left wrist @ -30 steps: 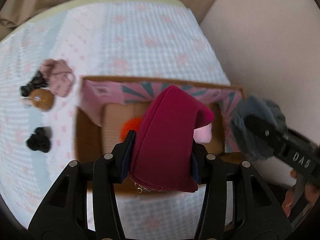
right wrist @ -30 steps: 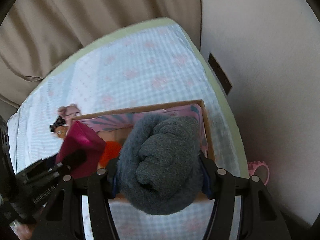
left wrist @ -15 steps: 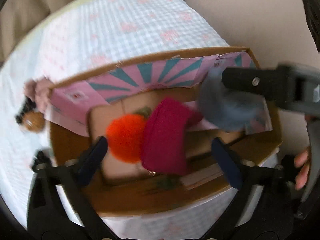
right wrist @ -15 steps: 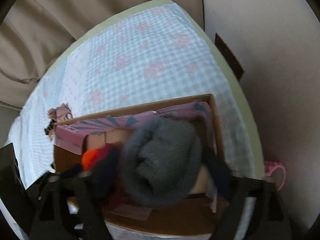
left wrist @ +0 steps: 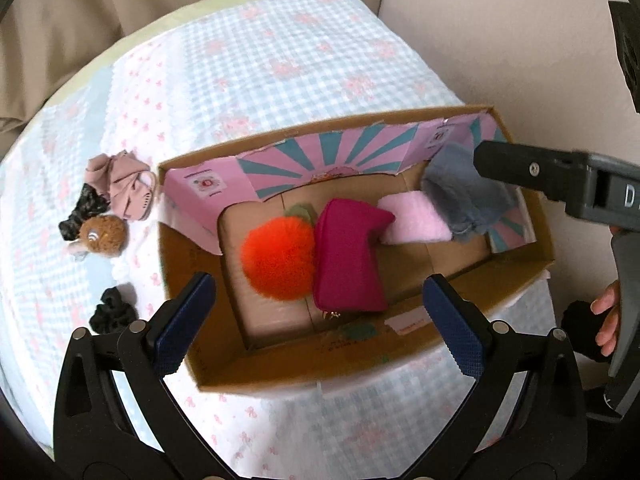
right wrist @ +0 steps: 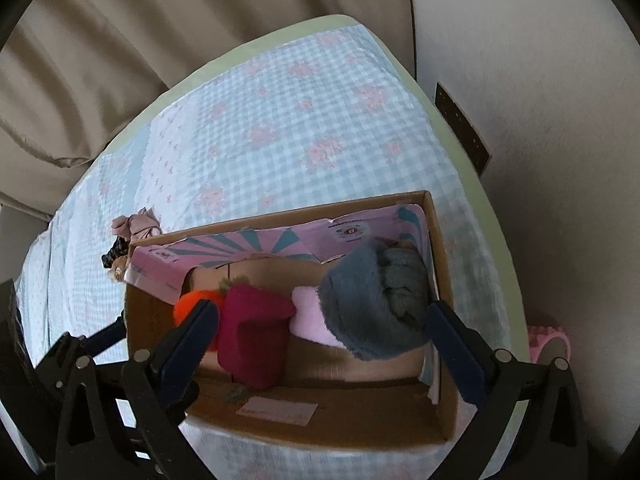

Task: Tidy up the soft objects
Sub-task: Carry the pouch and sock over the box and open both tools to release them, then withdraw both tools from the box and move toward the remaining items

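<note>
An open cardboard box [left wrist: 532,264] [right wrist: 442,248] lies on the checked bedspread. Inside it lie an orange pompom [left wrist: 278,258] [right wrist: 188,306], a magenta soft pouch [left wrist: 348,256] [right wrist: 254,340], a pale pink fluffy piece [left wrist: 414,224] [right wrist: 310,320] and a grey fluffy bundle [left wrist: 464,196] [right wrist: 376,304]. My left gripper [left wrist: 316,324] is open and empty above the box's near side. My right gripper [right wrist: 322,350] is open and empty, its fingers either side of the box contents. A brown plush [left wrist: 102,236], a pink scrunchie [left wrist: 124,184], and black scrunchies [left wrist: 114,314] lie left of the box.
A beige curtain [right wrist: 120,60] hangs behind the bed. A wall [right wrist: 540,100] runs along the right, with a dark plate [right wrist: 462,132] on it. A pink ribbed object [right wrist: 548,342] lies beside the bed at right. The bedspread [left wrist: 280,64] stretches beyond the box.
Both grippers opened. The magenta pouch dropped from the left gripper into the box, and the grey bundle dropped from the right gripper into the box's right end. Both grippers have pulled back.
</note>
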A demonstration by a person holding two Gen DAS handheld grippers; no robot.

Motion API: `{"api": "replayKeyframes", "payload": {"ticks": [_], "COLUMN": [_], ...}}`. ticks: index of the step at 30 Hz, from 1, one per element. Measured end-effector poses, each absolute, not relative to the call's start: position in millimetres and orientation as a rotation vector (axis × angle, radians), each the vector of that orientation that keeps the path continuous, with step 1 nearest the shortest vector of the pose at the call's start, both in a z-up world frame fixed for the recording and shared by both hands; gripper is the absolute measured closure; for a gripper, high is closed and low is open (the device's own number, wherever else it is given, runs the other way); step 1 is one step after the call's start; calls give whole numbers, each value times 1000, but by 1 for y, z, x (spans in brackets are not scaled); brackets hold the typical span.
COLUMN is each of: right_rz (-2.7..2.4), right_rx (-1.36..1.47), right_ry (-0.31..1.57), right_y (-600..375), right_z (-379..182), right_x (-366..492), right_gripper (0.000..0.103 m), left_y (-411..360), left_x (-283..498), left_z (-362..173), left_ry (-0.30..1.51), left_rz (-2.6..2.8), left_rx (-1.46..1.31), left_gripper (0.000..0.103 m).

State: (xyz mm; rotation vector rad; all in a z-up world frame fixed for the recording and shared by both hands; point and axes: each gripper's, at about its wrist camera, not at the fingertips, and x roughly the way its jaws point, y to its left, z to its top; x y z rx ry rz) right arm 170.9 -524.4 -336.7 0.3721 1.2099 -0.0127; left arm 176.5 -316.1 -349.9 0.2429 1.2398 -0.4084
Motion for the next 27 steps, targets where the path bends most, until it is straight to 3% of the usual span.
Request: {"api": "replayKeyframes", "payload": {"ticks": [16, 27], "right_rz": [-20, 21], "right_rx": [181, 134], "right_ry": [1074, 951], "right_y": [-479, -407], "right_z": [-205, -134], "right_x": [114, 69], "right_gripper": [0, 0], "left_y": [-261, -175], "left_x": [127, 82], "left_z": [-226, -155], "left_ry": [1078, 982], "left_rz": [-386, -337], "left_rx": [113, 56], "left_gripper": [0, 0]}}
